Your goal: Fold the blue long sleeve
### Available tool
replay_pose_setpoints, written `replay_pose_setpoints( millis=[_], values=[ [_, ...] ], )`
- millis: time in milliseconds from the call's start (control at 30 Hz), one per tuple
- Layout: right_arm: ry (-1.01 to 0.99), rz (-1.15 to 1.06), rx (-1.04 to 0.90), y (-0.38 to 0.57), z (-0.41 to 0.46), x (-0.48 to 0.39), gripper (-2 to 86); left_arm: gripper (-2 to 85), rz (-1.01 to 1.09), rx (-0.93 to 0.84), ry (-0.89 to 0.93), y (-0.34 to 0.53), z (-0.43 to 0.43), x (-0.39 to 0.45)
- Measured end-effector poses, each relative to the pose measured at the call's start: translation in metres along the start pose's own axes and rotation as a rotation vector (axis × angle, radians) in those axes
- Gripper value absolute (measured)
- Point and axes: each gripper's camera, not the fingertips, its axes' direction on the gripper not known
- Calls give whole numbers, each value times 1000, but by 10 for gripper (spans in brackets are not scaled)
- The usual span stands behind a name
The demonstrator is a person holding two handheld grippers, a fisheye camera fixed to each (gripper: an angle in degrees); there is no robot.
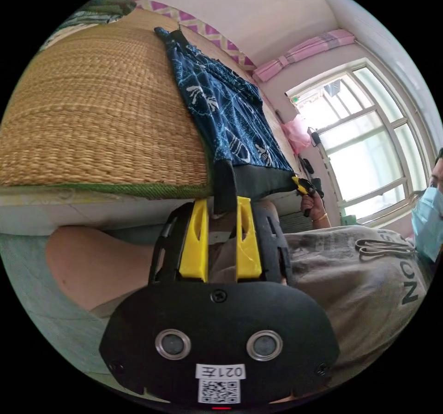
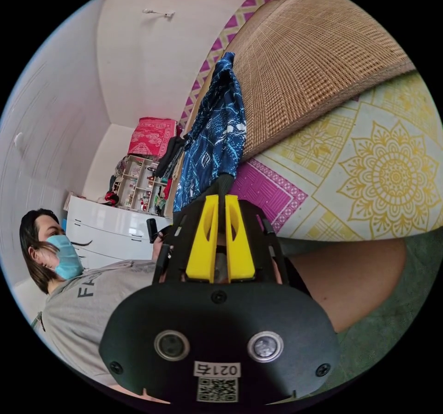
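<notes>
Both grippers pinched the dark hem of the blue shirt at the mat's edge.

How much cloth sat between the jaws was hidden in each view. The left gripper [image 1: 220, 211] clamped one hem corner, the right gripper [image 2: 221, 201] the other. Ahead of them the shirt [image 1: 228, 114], navy with a pale leafy print, lay stretched away over the woven mat [image 1: 101, 114]. Beyond the left gripper stood a bright window [image 1: 369, 141].

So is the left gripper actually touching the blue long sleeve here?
Touching. The left gripper view shows the left gripper with both yellow fingers closed on the dark hem band of the blue long sleeve.
</notes>
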Motion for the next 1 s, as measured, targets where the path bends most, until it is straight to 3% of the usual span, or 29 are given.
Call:
replay_pose_setpoints(
  millis=[200,433,700,1000],
  values=[
    [-7,-14,-6,17,17,25,6,-8,27,62,105,19,22,-17],
    [-283,-141,23,-26,10,1,6,-9,213,156,148,-34,-11,16],
    [-248,-301,-39,-220,78,-49,6,-9,328,148,5,-238,11,-18],
    [-103,-55,-56,-459,245,51,9,-9,77,69,15,-480,137,-206]
  ],
)
